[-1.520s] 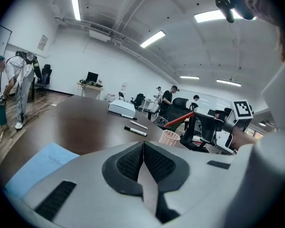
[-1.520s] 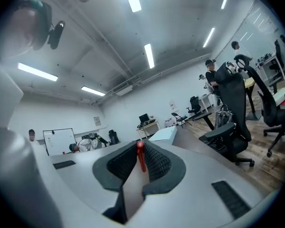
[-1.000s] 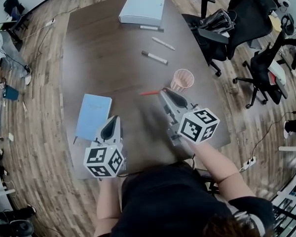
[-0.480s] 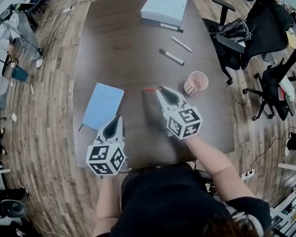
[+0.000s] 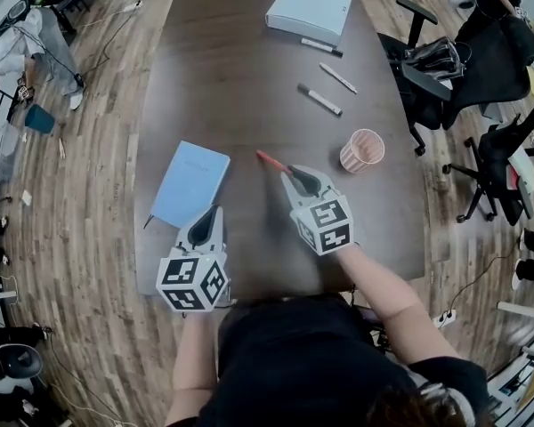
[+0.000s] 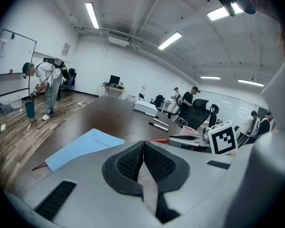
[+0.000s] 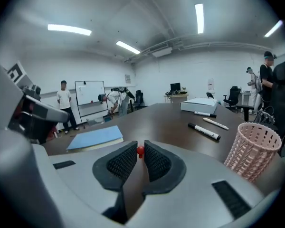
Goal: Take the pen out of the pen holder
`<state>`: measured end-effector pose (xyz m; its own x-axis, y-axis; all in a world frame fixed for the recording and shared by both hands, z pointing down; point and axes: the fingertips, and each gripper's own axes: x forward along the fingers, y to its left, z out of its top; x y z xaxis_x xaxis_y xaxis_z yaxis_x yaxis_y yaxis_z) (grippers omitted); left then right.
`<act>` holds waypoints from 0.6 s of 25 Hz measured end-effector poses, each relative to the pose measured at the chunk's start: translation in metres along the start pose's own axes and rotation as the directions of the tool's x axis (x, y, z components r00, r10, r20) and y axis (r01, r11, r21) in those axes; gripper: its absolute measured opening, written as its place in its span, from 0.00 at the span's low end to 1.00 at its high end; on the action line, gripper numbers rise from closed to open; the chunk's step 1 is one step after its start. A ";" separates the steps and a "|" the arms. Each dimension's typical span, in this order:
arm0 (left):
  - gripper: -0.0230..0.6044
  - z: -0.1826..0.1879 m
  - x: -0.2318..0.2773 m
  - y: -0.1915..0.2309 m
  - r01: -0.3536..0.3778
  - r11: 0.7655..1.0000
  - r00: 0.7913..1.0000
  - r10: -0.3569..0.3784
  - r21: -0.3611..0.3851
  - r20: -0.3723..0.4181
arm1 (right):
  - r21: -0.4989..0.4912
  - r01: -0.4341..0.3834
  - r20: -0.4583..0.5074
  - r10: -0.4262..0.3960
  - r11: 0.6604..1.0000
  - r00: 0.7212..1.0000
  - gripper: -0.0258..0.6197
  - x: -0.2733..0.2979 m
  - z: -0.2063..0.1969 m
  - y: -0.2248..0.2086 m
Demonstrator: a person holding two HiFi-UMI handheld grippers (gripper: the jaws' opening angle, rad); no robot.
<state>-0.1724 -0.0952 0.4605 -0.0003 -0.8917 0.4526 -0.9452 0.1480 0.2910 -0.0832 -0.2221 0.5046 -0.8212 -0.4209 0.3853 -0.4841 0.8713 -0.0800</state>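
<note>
My right gripper (image 5: 287, 173) is shut on a thin red pen (image 5: 269, 161), which sticks out past the jaws toward the upper left, low over the dark table (image 5: 222, 78). In the right gripper view the pen's red end (image 7: 140, 151) sits pinched between the pads. The pink mesh pen holder (image 5: 362, 150) stands upright to the right of that gripper, apart from it, and shows as a pink basket (image 7: 251, 148) at the right. My left gripper (image 5: 215, 209) rests near the front left with its jaws shut and nothing between them (image 6: 143, 143).
A blue notebook (image 5: 190, 183) lies just left of the grippers. Two markers (image 5: 319, 100) (image 5: 338, 77) lie further back, a third (image 5: 321, 47) beside a white box (image 5: 310, 11). Office chairs (image 5: 445, 60) stand along the table's right side. People stand beyond the table (image 7: 64, 103).
My right gripper has come down and left, away from the pen holder, with the red pen; the pen swung from pointing left to pointing up-left. The left gripper barely shifted.
</note>
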 end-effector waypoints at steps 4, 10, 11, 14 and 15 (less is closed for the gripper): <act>0.08 -0.001 0.003 -0.003 0.011 1.000 1.000 -0.011 0.003 -0.008 | -0.060 -0.009 -0.140 0.001 0.998 0.990 0.13 0.004 -0.024 0.001; 0.08 -0.004 0.011 -0.004 0.019 1.000 1.000 -0.019 0.009 -0.024 | -0.132 -0.063 -0.316 0.018 0.989 0.949 0.13 0.008 -0.059 0.005; 0.08 -0.004 0.011 -0.004 0.017 1.000 0.999 -0.017 0.011 -0.029 | -0.140 -0.072 -0.335 0.021 0.987 0.942 0.13 0.008 -0.063 0.006; 0.08 -0.006 0.012 -0.003 0.014 1.000 0.999 -0.014 0.015 -0.039 | -0.160 -0.093 -0.374 0.027 0.983 0.927 0.13 0.009 -0.071 0.009; 0.08 -0.007 0.012 -0.003 0.014 1.000 0.999 -0.014 0.016 -0.041 | -0.168 -0.099 -0.383 0.027 0.981 0.923 0.14 0.009 -0.073 0.010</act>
<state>-0.1674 -0.1037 0.4707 0.0259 -0.8753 0.4829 -0.9502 0.1284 0.2838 -0.0734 -0.1991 0.5748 -0.6559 -0.2681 0.7057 -0.3429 0.9386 0.0379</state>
